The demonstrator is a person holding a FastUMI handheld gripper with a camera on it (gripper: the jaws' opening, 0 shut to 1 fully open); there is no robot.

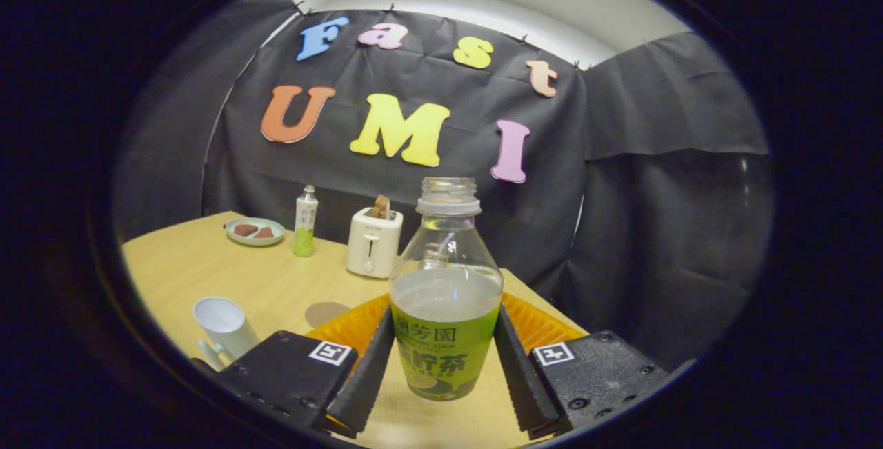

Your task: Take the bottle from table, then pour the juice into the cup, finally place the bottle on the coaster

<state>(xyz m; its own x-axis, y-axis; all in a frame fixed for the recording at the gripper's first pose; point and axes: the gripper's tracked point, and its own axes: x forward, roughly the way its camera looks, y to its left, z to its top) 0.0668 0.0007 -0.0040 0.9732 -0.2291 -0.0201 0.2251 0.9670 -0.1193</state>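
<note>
An uncapped clear bottle (445,297) with a green label stands upright between my fingers, about half full of pale juice. My gripper (445,342) is shut on it, one finger (369,370) pressing its left side and the other on its right at label height. A white cup (224,325) sits on the wooden table (207,263) to the left of the fingers, open end up. Between the cup and the bottle, just beyond the left finger, a round brown coaster (325,312) lies flat.
Beyond the bottle stands a white toaster (373,242) with a slice of bread in it. Left of it are a small green-and-white bottle (305,221) and a plate (254,230) with food. The table's far-right edge runs close behind the bottle.
</note>
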